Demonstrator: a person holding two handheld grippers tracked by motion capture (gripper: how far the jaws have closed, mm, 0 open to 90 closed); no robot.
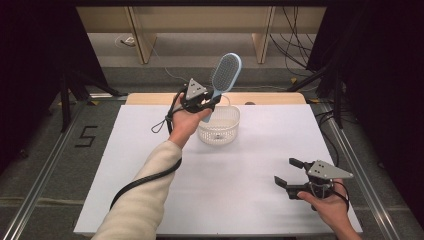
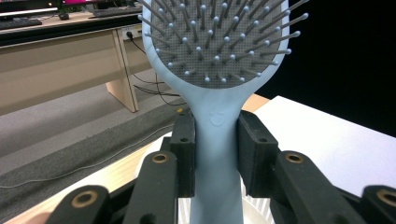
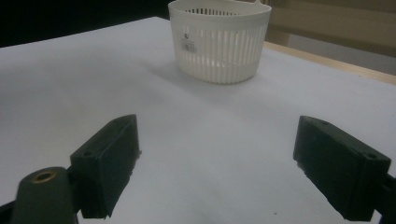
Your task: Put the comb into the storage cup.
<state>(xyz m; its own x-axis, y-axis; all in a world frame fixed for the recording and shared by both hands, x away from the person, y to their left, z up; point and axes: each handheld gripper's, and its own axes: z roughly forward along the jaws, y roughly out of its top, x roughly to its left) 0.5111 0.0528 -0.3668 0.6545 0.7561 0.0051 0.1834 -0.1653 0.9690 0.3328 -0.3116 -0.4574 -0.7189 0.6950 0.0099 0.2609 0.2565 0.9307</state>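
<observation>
Fingers of the left gripper (image 2: 217, 156) clamp the blue hairbrush (image 1: 224, 75) by its handle, bristle head raised above the white basket (image 1: 220, 131), likely for lowering in handle-first. Right gripper (image 1: 289, 171) fingers gape wide, empty, low over the counter (image 1: 250, 200).

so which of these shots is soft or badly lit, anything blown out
High view: even light on the white table, black at both sides, nothing blown out. Left gripper view: the hairbrush is sharp, the near jaws soft, black top right. Right gripper view: the near jaws blur, the basket is slightly soft with a faint shadow.
</observation>
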